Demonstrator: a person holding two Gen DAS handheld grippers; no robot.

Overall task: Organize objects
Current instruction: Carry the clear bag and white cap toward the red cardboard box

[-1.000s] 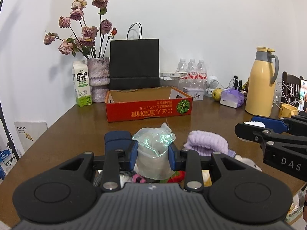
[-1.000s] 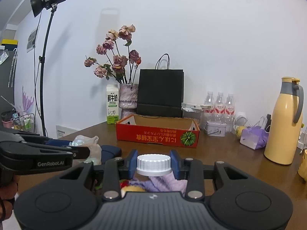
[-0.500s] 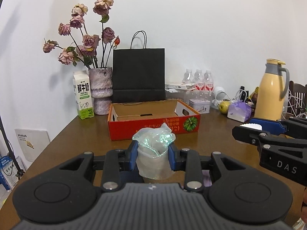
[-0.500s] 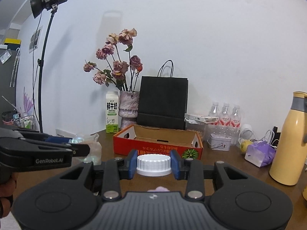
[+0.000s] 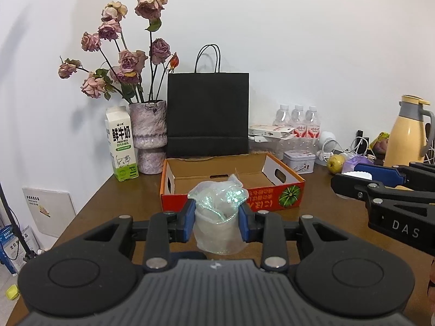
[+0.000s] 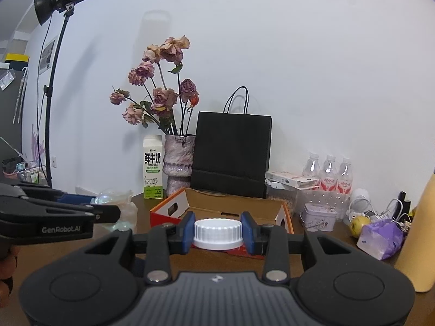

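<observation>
Both grippers have travelled toward the far end of the bench and risen since the earlier frames, so the red cardboard tray [image 5: 272,193] now looms closer and the heap of soft things that lay under them has dropped out of sight. Left gripper [image 5: 217,218] has its jaws clamped on a crumpled iridescent plastic bag [image 5: 217,209], held above the brown bench [image 5: 114,206] just short of the tray's near wall. Right gripper [image 6: 217,232] has its jaws clamped on a white ribbed cap [image 6: 217,231], likewise held just before the tray; what hangs below the cap is hidden. Behind the tray, against the wall, stand a black paper bag [image 5: 208,114], a vase of dried roses [image 5: 148,135] and a milk carton [image 5: 121,144] to its left. Far right sits a yellow thermos jug [image 5: 407,133].
</observation>
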